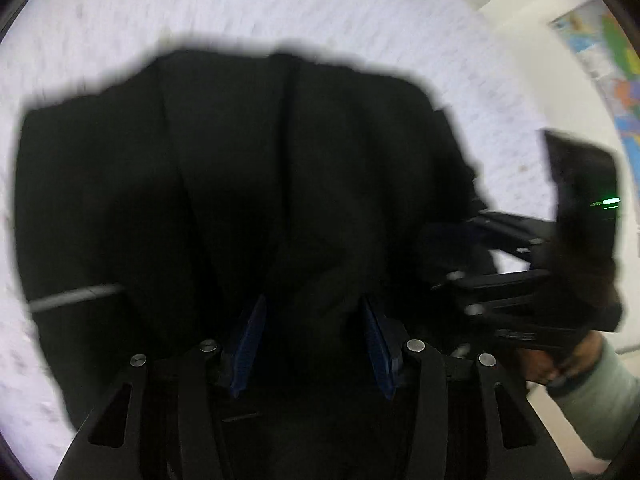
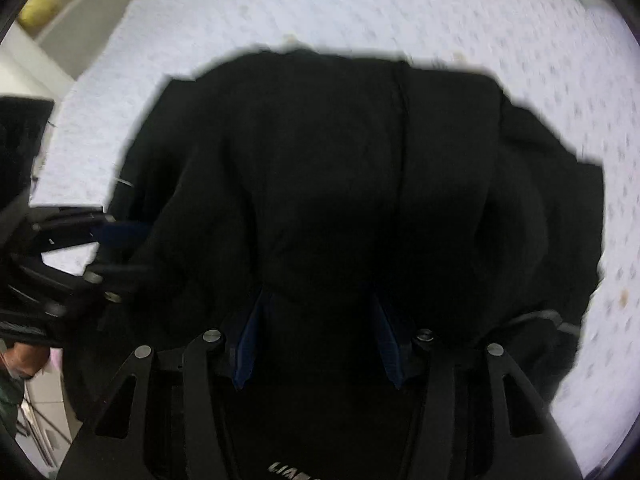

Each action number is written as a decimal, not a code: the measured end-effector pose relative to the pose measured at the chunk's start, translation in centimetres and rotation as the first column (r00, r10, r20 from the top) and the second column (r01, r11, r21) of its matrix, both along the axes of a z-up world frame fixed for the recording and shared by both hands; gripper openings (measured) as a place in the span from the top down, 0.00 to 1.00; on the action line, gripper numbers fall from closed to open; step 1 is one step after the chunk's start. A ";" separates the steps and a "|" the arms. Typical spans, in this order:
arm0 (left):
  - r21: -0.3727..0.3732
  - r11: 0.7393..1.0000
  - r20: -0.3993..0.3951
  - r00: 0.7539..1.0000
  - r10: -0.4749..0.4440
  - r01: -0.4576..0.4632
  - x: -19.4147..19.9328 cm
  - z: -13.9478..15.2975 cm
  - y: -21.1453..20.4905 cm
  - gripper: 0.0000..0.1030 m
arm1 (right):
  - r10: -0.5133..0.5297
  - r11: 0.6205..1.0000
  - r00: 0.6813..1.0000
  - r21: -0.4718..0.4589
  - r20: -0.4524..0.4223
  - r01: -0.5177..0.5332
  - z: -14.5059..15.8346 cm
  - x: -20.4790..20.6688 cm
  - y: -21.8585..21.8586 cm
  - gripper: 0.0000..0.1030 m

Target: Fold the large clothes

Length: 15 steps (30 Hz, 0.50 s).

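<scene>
Large black fabric garment (image 1: 248, 168) spread on the pale dotted bed sheet (image 1: 280, 4), bunched near edge rising between both sets of blue pads. Left gripper (image 1: 314, 344) and right gripper (image 2: 316, 340) side by side, jaws parted around cloth; clamped or merely straddling, cannot tell. Garment body stretching far from the jaws, both equally near.

White dotted bedsheet (image 2: 360, 8), spread across the scene. Colourful wall map (image 1: 612, 64), far right. Pale shelf (image 2: 84, 12) holding a yellow object (image 2: 38, 6), far left.
</scene>
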<state>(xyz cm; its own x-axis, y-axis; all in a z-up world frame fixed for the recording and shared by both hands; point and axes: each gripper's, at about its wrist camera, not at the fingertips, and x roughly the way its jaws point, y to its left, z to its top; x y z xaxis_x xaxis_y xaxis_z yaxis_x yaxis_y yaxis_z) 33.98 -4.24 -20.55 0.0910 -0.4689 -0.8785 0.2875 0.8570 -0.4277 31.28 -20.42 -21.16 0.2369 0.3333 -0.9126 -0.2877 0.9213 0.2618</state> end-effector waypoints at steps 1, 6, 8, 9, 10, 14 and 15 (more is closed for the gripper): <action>0.003 1.000 -0.005 1.000 0.012 -0.012 0.2 -0.8 0.0 0.52 | -0.008 1.000 1.000 -0.010 -0.001 0.008 -0.4 -0.1 0.1 0.48; -0.019 0.996 -0.028 0.996 0.082 -0.083 0.6 -2.0 0.7 0.51 | -0.030 0.999 1.000 -0.020 -0.003 0.030 -0.9 0.1 0.8 0.48; -0.042 0.997 -0.002 0.998 0.065 -0.065 -0.1 -0.5 1.4 0.52 | -0.024 1.000 1.000 0.017 0.002 0.024 0.7 -0.7 0.2 0.48; -0.061 0.996 0.015 0.998 0.062 -0.061 -0.8 0.7 2.2 0.51 | -0.018 0.999 1.000 0.049 0.004 0.018 1.8 -1.4 -0.6 0.48; -0.077 0.995 0.030 0.997 0.065 -0.062 -1.5 1.7 2.8 0.51 | -0.014 0.997 1.000 0.080 0.011 0.013 2.8 -2.1 -1.7 0.48; -0.108 0.990 0.075 0.992 0.100 -0.091 -5.8 5.4 8.4 0.51 | -0.014 0.995 0.999 0.096 0.041 0.010 5.1 -6.0 -4.6 0.45; -0.099 0.989 0.073 0.990 0.119 -0.112 -6.9 5.7 9.9 0.51 | -0.018 0.996 0.999 0.084 0.037 0.015 5.3 -6.9 -5.3 0.45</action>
<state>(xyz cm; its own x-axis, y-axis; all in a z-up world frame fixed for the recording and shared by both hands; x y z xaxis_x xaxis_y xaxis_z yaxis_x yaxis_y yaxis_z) 27.11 5.71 -14.86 0.2164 -0.5320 -0.8186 0.2247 0.8431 -0.4886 24.38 -25.76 -15.84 0.2771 0.4037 -0.8719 -0.2835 0.9014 0.3272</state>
